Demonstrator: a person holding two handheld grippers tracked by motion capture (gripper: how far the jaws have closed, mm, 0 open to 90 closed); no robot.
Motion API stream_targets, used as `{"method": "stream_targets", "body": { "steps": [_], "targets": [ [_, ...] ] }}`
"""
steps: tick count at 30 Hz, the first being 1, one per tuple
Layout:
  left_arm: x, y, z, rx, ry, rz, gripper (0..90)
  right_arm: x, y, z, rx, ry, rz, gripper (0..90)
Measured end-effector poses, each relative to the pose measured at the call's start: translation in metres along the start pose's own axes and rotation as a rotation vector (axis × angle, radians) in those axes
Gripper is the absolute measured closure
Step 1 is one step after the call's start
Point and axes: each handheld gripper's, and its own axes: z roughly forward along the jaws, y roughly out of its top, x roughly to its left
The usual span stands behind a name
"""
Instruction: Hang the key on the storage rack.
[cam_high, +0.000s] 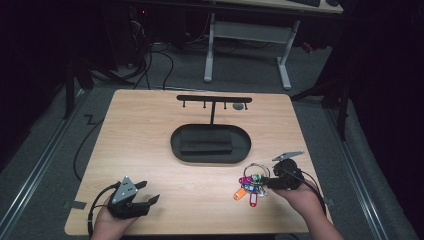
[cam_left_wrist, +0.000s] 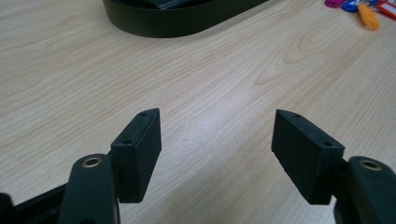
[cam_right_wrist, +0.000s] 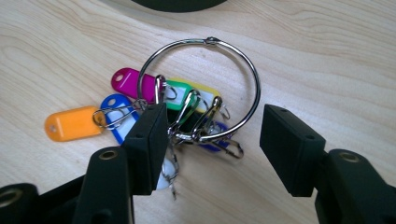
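Here, right tongs (cam_right_wrist: 212, 140) gape around key ring (cam_right_wrist: 205, 42) — untouched.

Large silver key ring (cam_right_wrist: 201, 88) strung with orange, blue, magenta, green, yellow and red plastic tags (cam_right_wrist: 72, 123), lying on light wooden tabletop near front right

The counter (cam_high: 150, 150) is pale wood with a streaked grain. On it sits a black oval tray (cam_high: 210, 142) with a black hook stand (cam_high: 214, 100). The silver ring (cam_right_wrist: 205, 84) carries tags in orange (cam_right_wrist: 70, 123), blue and white (cam_right_wrist: 114, 112), magenta (cam_right_wrist: 130, 84), green (cam_right_wrist: 180, 95) and yellow (cam_right_wrist: 208, 95). Both claws, left (cam_left_wrist: 217, 154) and right (cam_right_wrist: 212, 149), are matte black.
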Motion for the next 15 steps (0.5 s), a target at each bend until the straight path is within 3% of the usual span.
{"method": "stream_targets", "body": {
  "steps": [5, 15],
  "targets": [
    [0.000, -0.004, -0.005, 0.015, 0.016, 0.008, 33.0, -0.002, 0.016, 0.006, 0.064, -0.010, -0.052, 41.2],
    [-0.003, -0.010, -0.021, -0.004, 0.032, -0.011, 33.2, -0.016, 0.037, 0.019, 0.146, -0.027, -0.038, 46.9]
  ]
}}
